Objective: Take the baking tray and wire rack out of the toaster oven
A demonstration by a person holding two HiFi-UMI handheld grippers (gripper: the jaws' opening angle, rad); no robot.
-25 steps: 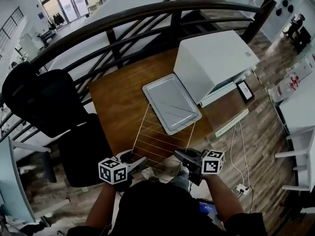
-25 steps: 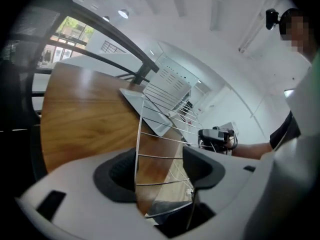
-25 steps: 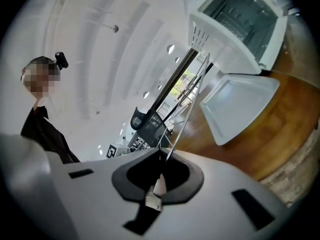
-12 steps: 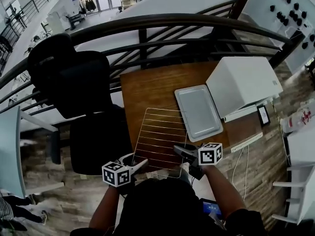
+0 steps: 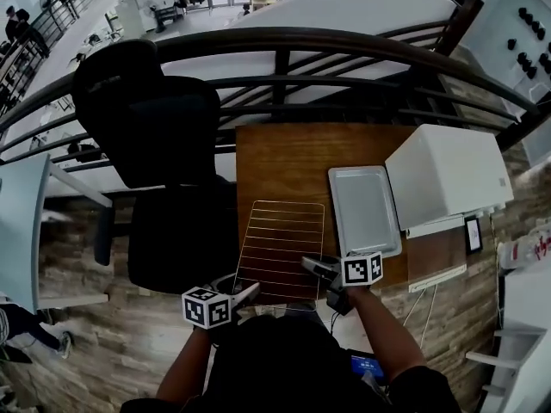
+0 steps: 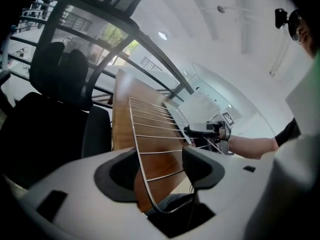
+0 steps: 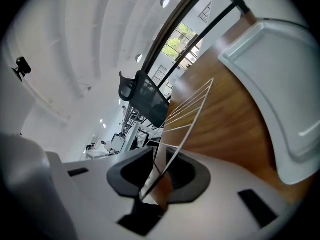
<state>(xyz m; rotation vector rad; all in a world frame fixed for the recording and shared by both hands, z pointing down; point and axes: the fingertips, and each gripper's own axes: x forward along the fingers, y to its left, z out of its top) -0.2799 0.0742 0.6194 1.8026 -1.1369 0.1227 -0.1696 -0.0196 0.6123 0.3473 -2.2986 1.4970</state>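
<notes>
A white box-shaped toaster oven (image 5: 448,177) stands at the right end of a brown wooden table (image 5: 284,157); none of the views looks into it. Just beside its left wall, a flat grey metal baking tray with a raised rim (image 5: 364,210) lies on the tabletop with its bare bed facing up. Left of the tray and close to it, a thin silver wire rack of parallel bars (image 5: 281,246) lies over the wood, its near corner jutting past the table's near edge.

Both forearms reach forward from the bottom of the head view, with the tongs tilted a little downward and angled in towards each other at the rack's near end. The left gripper (image 5: 244,292) is at the near left corner. Its jaws stand wide apart around the rounded corner wire, and neither pad presses on it. The right gripper (image 5: 314,267) is at the near right side. Its jaws have just been opening and now stand slightly apart, with the rack's edge wire running through the narrow gap.

There is one oven, one tray, one rack and two grippers.
</notes>
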